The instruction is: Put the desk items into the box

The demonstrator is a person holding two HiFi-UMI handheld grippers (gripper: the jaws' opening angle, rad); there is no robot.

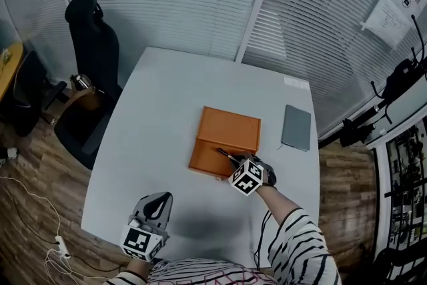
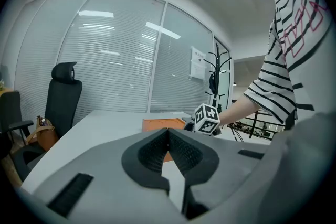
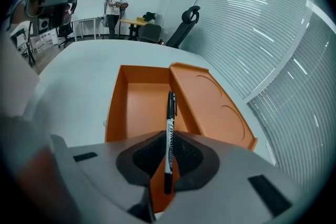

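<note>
An orange box point(image 1: 208, 151) lies open on the white desk point(image 1: 160, 117), its lid point(image 1: 230, 129) folded back on the far side. My right gripper point(image 1: 235, 159) hovers at the box's near right edge, shut on a black marker pen point(image 3: 169, 134) that points out over the box's inside point(image 3: 139, 102). The pen point(image 1: 223, 153) shows as a thin dark line above the box. My left gripper point(image 1: 157, 205) is held low near the desk's front edge, jaws closed with nothing between them. In the left gripper view the box point(image 2: 163, 124) lies ahead.
A grey notebook point(image 1: 296, 127) lies right of the box. A black office chair point(image 1: 93, 70) stands at the desk's left side. Window blinds run behind the desk. A person point(image 3: 115, 2) stands far off by another table.
</note>
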